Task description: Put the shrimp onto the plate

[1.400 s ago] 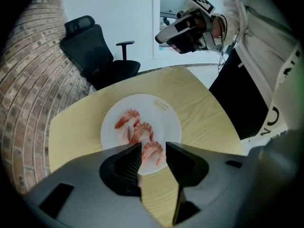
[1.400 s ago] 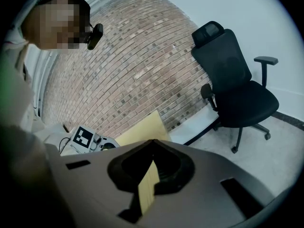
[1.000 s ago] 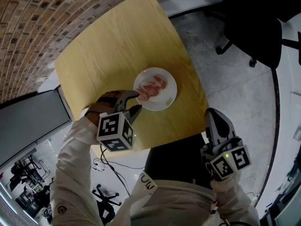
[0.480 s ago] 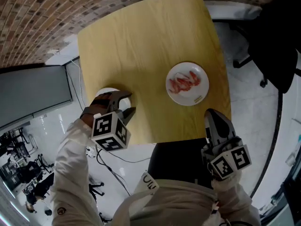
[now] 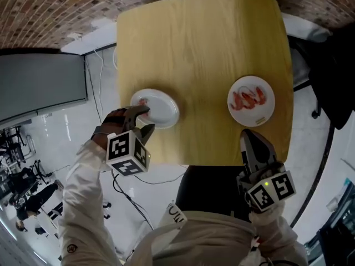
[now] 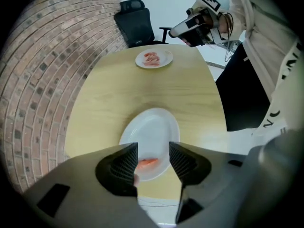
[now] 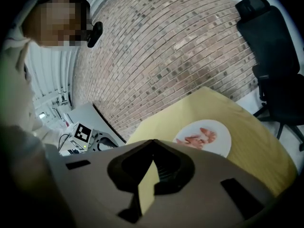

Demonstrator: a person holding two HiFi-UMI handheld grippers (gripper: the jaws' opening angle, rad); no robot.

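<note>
Brick wall backs the yellow desk (image 5: 205,49): your head view shows one shrimp (image 5: 143,101) delivered on the near plate (image 5: 165,114), with other shrimp (image 5: 249,98) likely still to move from the far plate (image 5: 267,113). Your left gripper view has the left gripper (image 6: 153,148) with jaws just opening, wide apart either side of that shrimp. Your right gripper view shows the right gripper (image 7: 152,145) with jaws together, empty.

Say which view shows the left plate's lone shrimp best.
Left gripper view: the shrimp is nearest and largest there, on the plate. Head view shows a small red speck; right gripper view misses it.
</note>
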